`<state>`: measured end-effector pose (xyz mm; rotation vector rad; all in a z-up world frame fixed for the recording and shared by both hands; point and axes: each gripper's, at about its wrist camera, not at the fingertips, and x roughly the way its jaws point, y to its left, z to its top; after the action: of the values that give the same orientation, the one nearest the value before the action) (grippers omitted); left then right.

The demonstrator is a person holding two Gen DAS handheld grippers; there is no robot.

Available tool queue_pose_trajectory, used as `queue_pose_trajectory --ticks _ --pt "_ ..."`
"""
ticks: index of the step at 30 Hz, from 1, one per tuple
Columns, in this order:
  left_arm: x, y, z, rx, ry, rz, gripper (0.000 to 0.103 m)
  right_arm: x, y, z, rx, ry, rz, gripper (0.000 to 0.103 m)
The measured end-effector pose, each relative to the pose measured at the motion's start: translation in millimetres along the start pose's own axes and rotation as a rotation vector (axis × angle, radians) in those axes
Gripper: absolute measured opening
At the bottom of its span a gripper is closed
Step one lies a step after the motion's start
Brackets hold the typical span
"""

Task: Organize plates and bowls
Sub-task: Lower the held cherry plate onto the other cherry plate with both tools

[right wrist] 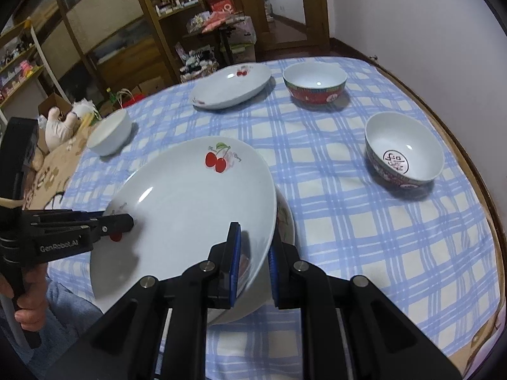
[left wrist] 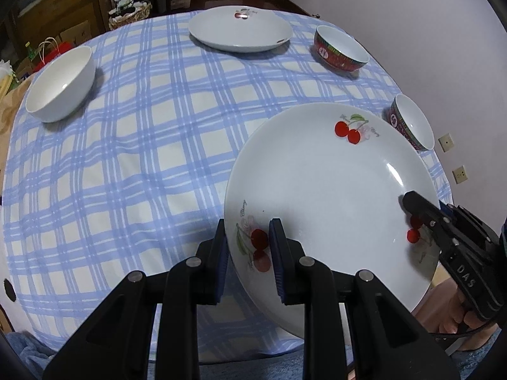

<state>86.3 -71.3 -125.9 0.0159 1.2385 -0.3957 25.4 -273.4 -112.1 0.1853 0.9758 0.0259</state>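
Both grippers pinch the rim of the white glazed cherry-print plate [left wrist: 323, 196], lifted and tilted over the blue checked tablecloth [left wrist: 126, 158]: left gripper [left wrist: 248, 253] at six o'clock, right gripper [right wrist: 252, 262] clamped opposite. Glossy ceramic — stiff, slippery, breakable; rim holds look wisest.

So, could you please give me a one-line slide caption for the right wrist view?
Both grippers, left gripper and right gripper, grip a cherry-print plate over the checked tablecloth.
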Motion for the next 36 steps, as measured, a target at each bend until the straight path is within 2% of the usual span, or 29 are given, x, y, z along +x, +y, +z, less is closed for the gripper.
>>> queue_pose_trajectory --ticks 11,36 --pt "17 0 3 0.002 0.045 0.019 0.023 21 -6 -4 0.039 0.074 -0.003 0.017" --pt "32 -4 4 0.038 0.086 0.052 0.023 38 -11 -4 0.078 0.136 -0.017 0.018"
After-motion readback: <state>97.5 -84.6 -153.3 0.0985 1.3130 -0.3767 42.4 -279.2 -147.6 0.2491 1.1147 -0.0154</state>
